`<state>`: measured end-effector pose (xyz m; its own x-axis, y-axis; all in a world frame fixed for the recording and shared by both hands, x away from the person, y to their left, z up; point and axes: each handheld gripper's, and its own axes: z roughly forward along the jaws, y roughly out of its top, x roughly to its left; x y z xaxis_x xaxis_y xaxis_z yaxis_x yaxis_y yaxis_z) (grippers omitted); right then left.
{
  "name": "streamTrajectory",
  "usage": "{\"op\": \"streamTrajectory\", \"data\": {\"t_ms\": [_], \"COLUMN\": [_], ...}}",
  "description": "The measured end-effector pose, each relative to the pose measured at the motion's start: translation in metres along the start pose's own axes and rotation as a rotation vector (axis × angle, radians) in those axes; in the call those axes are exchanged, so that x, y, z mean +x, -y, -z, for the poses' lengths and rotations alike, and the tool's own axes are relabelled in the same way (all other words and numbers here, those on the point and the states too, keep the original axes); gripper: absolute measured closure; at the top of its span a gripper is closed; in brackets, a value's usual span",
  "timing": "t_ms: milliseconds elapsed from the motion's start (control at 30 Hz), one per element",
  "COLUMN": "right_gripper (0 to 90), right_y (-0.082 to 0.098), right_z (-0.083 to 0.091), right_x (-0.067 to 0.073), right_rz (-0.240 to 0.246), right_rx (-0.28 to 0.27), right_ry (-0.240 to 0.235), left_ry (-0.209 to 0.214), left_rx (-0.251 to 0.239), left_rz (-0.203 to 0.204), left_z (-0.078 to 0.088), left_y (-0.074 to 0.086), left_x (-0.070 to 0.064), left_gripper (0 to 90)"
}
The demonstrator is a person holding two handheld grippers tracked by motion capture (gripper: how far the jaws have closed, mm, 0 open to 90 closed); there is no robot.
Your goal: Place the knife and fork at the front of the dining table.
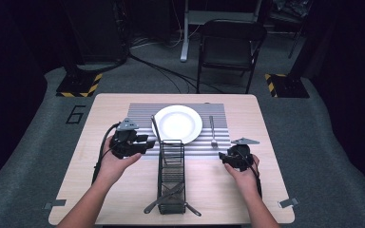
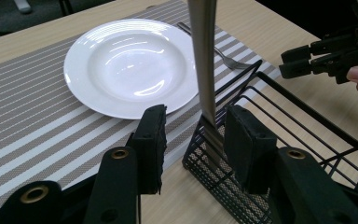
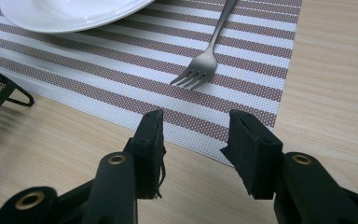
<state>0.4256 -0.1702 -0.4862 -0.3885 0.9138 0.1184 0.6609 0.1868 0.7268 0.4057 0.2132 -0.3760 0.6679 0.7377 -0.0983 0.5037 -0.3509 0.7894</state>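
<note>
Straddling a flat steel handle (image 2: 204, 60) in the wire-mesh caddy (image 2: 261, 154), the left claw (image 2: 193, 140) stands spread.

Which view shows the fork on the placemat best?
The right gripper view: the fork lies close ahead, tines toward the camera and sharp. The high view shows it whole but small, right of the plate. The left gripper view catches part of it behind an upright utensil.

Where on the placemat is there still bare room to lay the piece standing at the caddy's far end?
Free: the striped placemat left of the plate, and a narrower strip between the plate and the fork. Crowded: the mat's near edge at the middle, where the wire caddy and the upright utensil stand between the left gripper's open jaws.
</note>
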Motion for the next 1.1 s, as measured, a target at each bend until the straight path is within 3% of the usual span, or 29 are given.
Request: {"op": "streamTrajectory", "data": {"t_ms": [167, 500, 1100], "right_gripper": [55.3, 55.0, 54.7], "right_y": [0.000, 0.001, 0.002], "right_z": [-0.001, -0.001, -0.002], "right_x": [-0.001, -0.002, -0.005], "right_rz": [0.003, -0.023, -0.034], "right_rx": [-0.001, 0.003, 0.011], "right_ry": [0.001, -0.004, -0.010], "left_ry": [0.013, 0.020, 0.017], "left_rx": [0.020, 0.015, -0.006], "left_rz": [-0.008, 0.005, 0.024], "left_z": [-0.010, -0.023, -0.033], "left_y": [-0.001, -0.004, 0.000], "left_x": [-0.003, -0.008, -0.005], "left_gripper": [59.2, 57.3, 78.1]}}
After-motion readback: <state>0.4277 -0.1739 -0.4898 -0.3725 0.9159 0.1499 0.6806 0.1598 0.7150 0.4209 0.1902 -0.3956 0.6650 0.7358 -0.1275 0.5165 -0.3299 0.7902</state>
